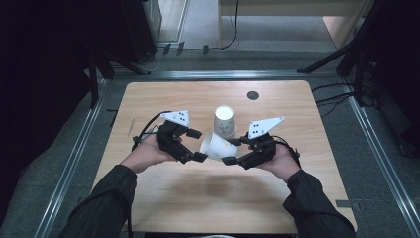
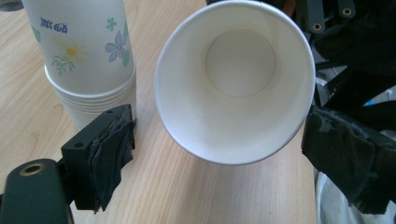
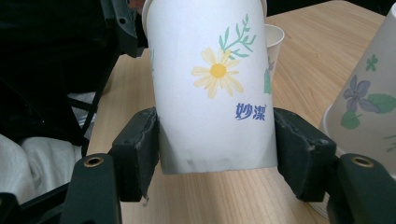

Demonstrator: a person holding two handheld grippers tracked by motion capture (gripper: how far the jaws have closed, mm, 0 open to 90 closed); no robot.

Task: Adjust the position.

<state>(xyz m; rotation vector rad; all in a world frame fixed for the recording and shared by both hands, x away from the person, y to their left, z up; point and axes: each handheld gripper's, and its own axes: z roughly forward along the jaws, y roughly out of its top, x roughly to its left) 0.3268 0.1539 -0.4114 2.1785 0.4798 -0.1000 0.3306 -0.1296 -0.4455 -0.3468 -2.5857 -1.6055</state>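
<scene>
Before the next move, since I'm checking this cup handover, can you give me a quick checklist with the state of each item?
1. Right gripper clamped on the single cup: ok, both pads press its sides near the base.
2. Left gripper released: ok, its jaws stand apart either side of the cup's rim without touching it.
3. Single cup free of the cup stack: ok, it lies tilted beside the stack, apart from it.
4. Stack standing steady: ok, it stands upside down on the table.
5. Cup undamaged: ok, its rim looks round in the left gripper view.
6. Cup resting on the table or lifted: cannot tell.
</scene>
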